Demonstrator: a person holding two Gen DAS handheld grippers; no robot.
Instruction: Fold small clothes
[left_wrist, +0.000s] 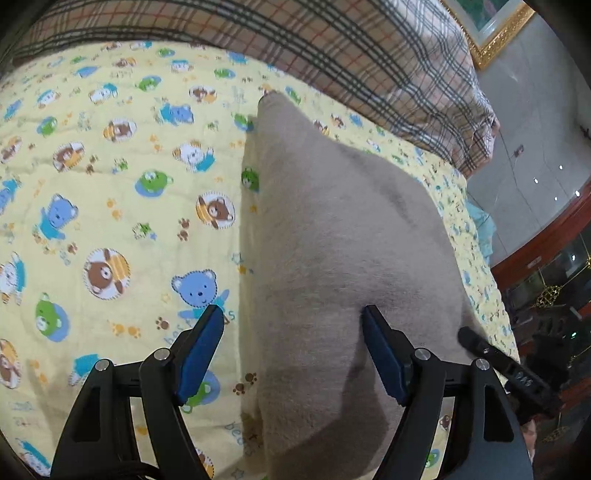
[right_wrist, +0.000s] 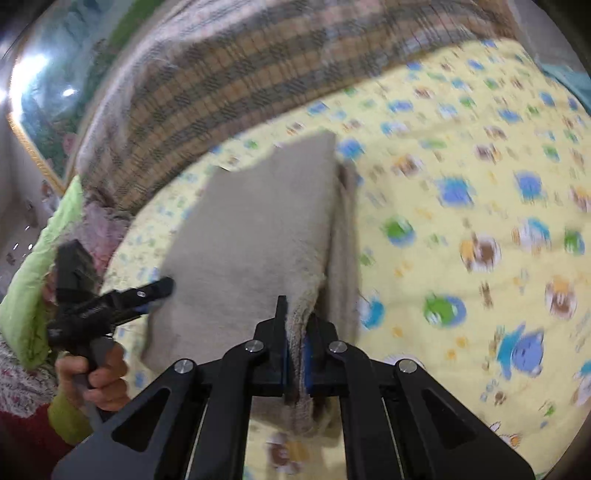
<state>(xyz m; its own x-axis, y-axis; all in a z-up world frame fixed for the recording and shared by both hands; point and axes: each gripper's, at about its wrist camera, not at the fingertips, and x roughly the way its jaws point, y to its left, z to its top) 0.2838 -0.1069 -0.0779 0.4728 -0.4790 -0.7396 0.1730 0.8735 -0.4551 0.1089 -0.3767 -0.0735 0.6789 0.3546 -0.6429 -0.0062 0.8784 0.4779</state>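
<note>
While a yellow sheet (left_wrist: 110, 177) printed with cartoon bears is covering the bed from near to far, a plaid blanket (left_wrist: 295, 40) is lying bunched along its far edge. In the left wrist view a gold picture frame (left_wrist: 495, 33) is showing at the far right beyond the blanket, and dark red furniture (left_wrist: 546, 240) is standing off the bed's right side.

A beige cloth (left_wrist: 332, 240) is lying on the sheet, running from the near edge toward the blanket and narrowing to a corner at its far end. In the right wrist view its right edge is lifting into a raised fold, with a lower layer showing just beside it on the right.

The right gripper (right_wrist: 295, 354) is clamping that near right edge of the cloth, its jaws pressed together on the fabric. The left gripper (left_wrist: 291, 350) is hanging with its jaws spread wide over the cloth's near left edge, one blue pad (left_wrist: 201, 354) over the sheet and the other over the cloth, nothing pinched between them. In the right wrist view a hand (right_wrist: 99, 380) is holding the left gripper's handle at the near left, beside a green cloth (right_wrist: 44, 266).
</note>
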